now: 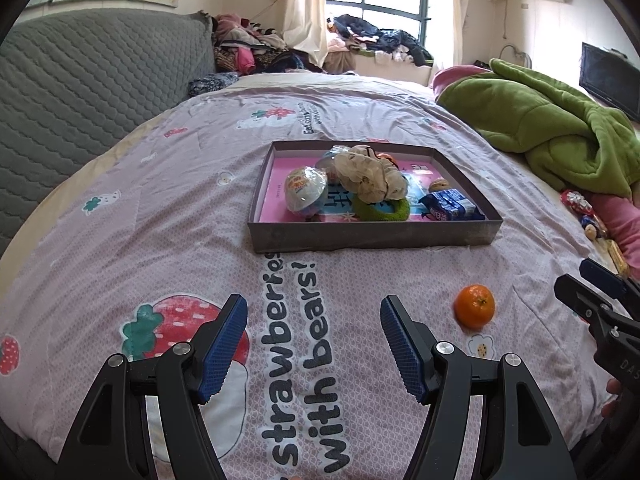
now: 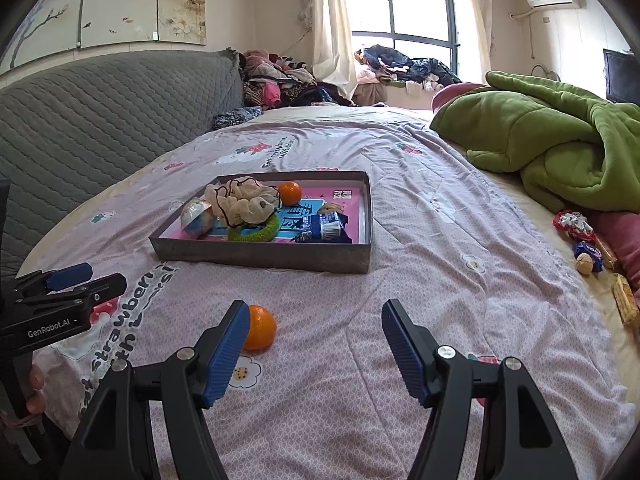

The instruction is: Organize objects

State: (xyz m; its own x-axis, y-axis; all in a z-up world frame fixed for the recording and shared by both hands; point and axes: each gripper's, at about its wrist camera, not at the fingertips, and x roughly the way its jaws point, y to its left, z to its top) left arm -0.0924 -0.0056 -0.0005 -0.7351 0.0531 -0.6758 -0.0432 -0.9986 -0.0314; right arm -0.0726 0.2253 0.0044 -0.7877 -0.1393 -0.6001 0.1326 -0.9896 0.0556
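Note:
A shallow grey box [image 1: 372, 234] [image 2: 260, 256] with a pink floor lies on the pink quilt. It holds a foil egg [image 1: 306, 190] [image 2: 197, 214], a beige scrunchie [image 1: 370, 174] [image 2: 244, 200], a green ring [image 1: 380, 210] [image 2: 254, 232], a blue packet [image 1: 450, 204] [image 2: 324, 226] and an orange [image 2: 289, 193]. A loose orange [image 1: 475, 306] [image 2: 260, 327] rests on the quilt in front of the box. My left gripper [image 1: 314, 328] is open, left of that orange. My right gripper [image 2: 314, 334] is open, and its left fingertip partly covers the loose orange.
A green blanket [image 1: 552, 132] [image 2: 552, 140] is heaped at the right. Several wrapped snacks [image 1: 580, 208] [image 2: 584, 244] lie along the right edge of the bed. A grey quilted headboard [image 1: 80, 92] [image 2: 100, 120] runs along the left. Clothes [image 2: 280, 84] pile up by the window.

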